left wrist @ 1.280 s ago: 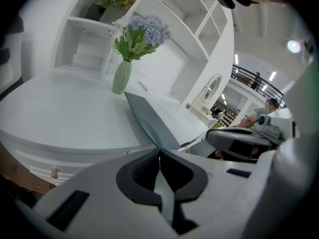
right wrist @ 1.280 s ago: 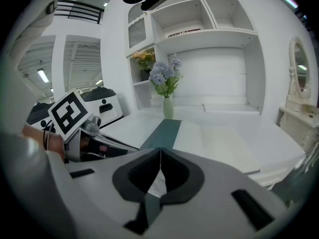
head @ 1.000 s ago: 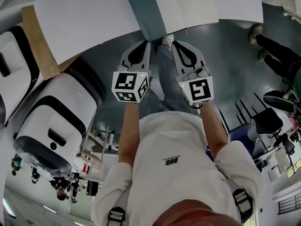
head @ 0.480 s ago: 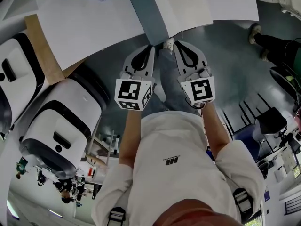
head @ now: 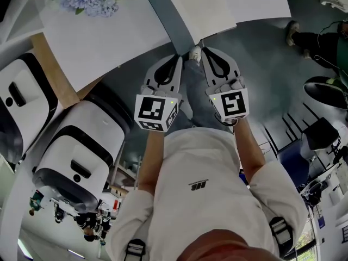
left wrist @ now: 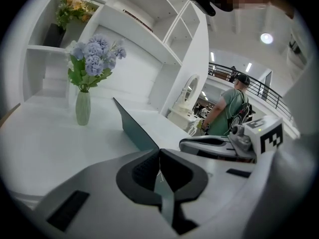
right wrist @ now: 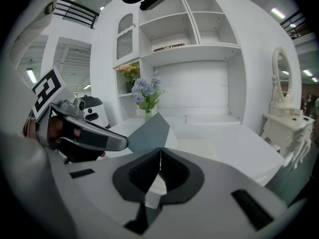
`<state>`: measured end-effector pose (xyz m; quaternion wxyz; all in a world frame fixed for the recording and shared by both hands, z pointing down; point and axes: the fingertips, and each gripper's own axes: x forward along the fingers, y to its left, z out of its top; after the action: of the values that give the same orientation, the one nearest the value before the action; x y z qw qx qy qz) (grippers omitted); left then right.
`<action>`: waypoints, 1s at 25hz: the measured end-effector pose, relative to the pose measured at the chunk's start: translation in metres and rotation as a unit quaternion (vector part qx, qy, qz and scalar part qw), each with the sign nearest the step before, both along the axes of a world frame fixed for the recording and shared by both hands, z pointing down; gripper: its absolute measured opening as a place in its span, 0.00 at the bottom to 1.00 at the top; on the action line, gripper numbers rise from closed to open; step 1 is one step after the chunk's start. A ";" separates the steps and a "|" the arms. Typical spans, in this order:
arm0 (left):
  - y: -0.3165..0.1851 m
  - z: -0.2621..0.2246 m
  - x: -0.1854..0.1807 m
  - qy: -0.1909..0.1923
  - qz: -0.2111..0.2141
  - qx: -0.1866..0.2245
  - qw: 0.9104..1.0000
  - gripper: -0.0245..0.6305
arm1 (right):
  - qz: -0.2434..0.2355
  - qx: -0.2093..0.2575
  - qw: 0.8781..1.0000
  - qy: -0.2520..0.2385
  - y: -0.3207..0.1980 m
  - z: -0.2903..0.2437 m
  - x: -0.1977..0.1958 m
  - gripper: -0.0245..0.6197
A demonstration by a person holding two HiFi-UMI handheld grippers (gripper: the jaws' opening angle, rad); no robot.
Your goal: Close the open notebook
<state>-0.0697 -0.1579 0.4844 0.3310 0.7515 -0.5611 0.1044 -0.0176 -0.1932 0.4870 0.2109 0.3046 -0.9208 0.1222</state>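
The notebook (head: 204,7) lies open at the near edge of the bench (head: 109,42), just ahead of both claws, and its spine runs away from them, so that each claw looks along its length. The left claw (head: 175,58) is closed, jaws together with nothing visible between them, and the grey-green cover (left wrist: 137,128) starts right at its tips and goes forward and a little to its left. The right claw (right wrist: 160,151) is closed and empty as well; from it the same cover lies ahead and to its left, and the white page (right wrist: 199,146) ahead and to its right. The spine therefore lies between the two claws, with the left one nearer the cover, so folding that cover across towards the right claw's side looks like the coming move. The head view shows both claws side by side at the notebook's near corner, but flattens the cover. Both gripper views show it tilted up off the bench, not lying flat. No view settles whether either claw touches the corner.
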 end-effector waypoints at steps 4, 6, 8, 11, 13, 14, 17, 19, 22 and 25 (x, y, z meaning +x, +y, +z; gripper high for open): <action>-0.011 -0.008 0.013 -0.001 0.017 0.007 1.000 0.04 | 0.016 0.004 1.000 -0.001 -0.009 -0.005 0.013 0.03; -0.016 -0.010 0.019 -0.002 0.025 0.010 1.000 0.04 | 0.022 0.005 1.000 0.001 -0.013 -0.006 0.020 0.03; -0.020 -0.012 0.023 -0.002 0.032 0.012 0.999 0.04 | 0.024 0.005 1.000 0.005 -0.016 -0.006 0.025 0.03; -0.026 -0.015 0.032 -0.002 0.041 0.014 0.999 0.04 | 0.033 0.007 0.999 0.005 -0.020 -0.008 0.035 0.03; -0.031 -0.016 0.037 -0.003 0.046 0.015 0.999 0.04 | 0.037 0.007 0.999 0.006 -0.024 -0.008 0.041 0.03; -0.033 -0.016 0.039 -0.004 0.049 0.015 0.999 0.04 | 0.040 0.006 0.999 0.006 -0.026 -0.008 0.043 0.03; -0.040 -0.015 0.045 -0.005 0.057 0.015 0.998 0.04 | 0.048 0.007 0.999 0.004 -0.032 -0.007 0.048 0.03; -0.044 -0.016 0.050 -0.005 0.062 0.016 0.998 0.04 | 0.050 0.007 0.999 0.005 -0.036 -0.007 0.052 0.03; -0.051 -0.018 0.058 -0.005 0.069 0.016 0.997 0.04 | 0.052 0.008 0.999 0.008 -0.042 -0.009 0.059 0.03; -0.057 -0.018 0.066 -0.004 0.076 0.017 0.997 0.04 | 0.059 0.010 0.998 0.006 -0.048 -0.010 0.065 0.03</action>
<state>-0.0039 -0.2147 0.4663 0.3069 0.7970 -0.5055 0.1230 0.0475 -0.2413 0.4770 0.2055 0.3612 -0.9011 0.1234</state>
